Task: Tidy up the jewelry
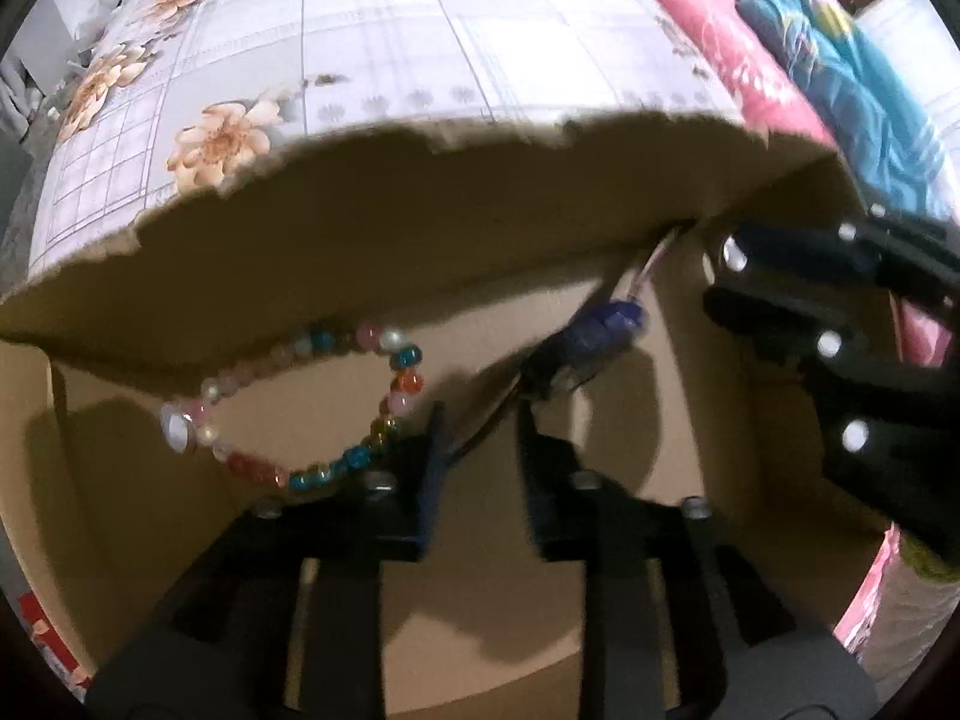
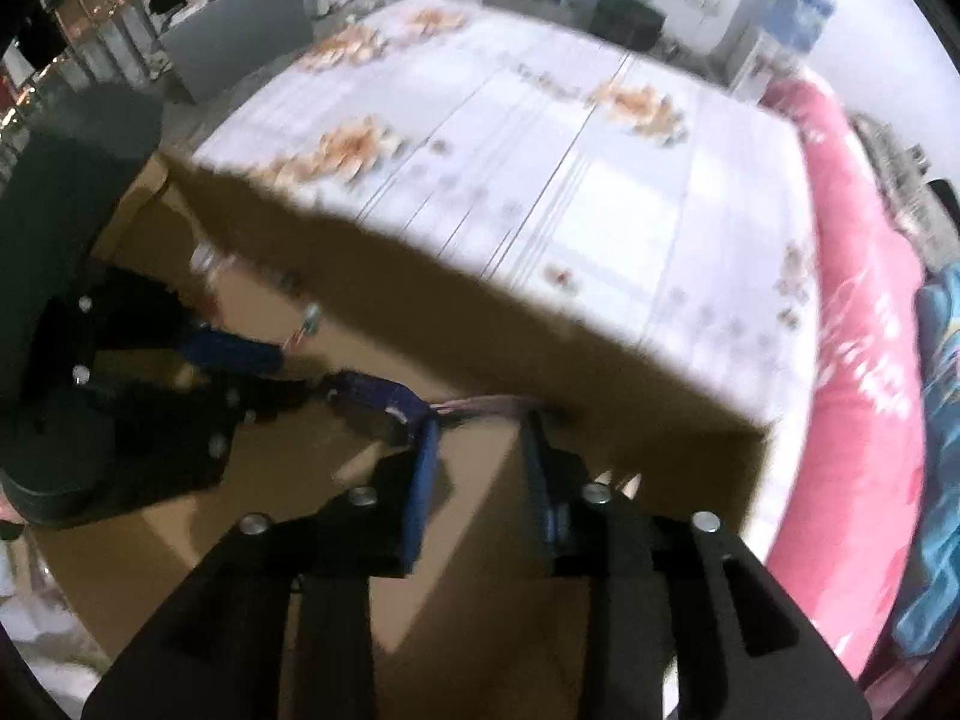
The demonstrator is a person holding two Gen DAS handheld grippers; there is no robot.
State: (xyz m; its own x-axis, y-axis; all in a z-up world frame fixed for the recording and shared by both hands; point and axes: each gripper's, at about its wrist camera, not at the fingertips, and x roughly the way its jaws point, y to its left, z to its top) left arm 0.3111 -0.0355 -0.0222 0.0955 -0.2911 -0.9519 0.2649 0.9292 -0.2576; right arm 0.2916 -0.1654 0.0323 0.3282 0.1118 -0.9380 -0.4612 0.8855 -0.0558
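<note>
Both my grippers point down into an open cardboard box (image 1: 420, 228) with a torn upper edge. My left gripper (image 1: 477, 420) has its jaws a modest way apart, and nothing is pinched between the pads; the beaded bracelet (image 1: 300, 414), a loop of pink, teal, orange and pearly beads, hangs just to the left of my left finger (image 1: 435, 450), seemingly clear of it, against the box's inner wall. My right gripper (image 2: 477, 438) is likewise partly open with bare cardboard showing between its fingers. A pinkish strand (image 2: 486, 403) lies just past its fingertips; I cannot tell whether it touches them. In the left view that gripper shows as a dark blurred shape at the right edge.

The box sits on a bed covered in a pale sheet (image 1: 372, 48) printed with a grid and peach flowers. A pink bolster (image 2: 852, 300) runs along its far side, with a blue printed cloth (image 1: 852, 66) beyond. The room behind is cluttered and blurred.
</note>
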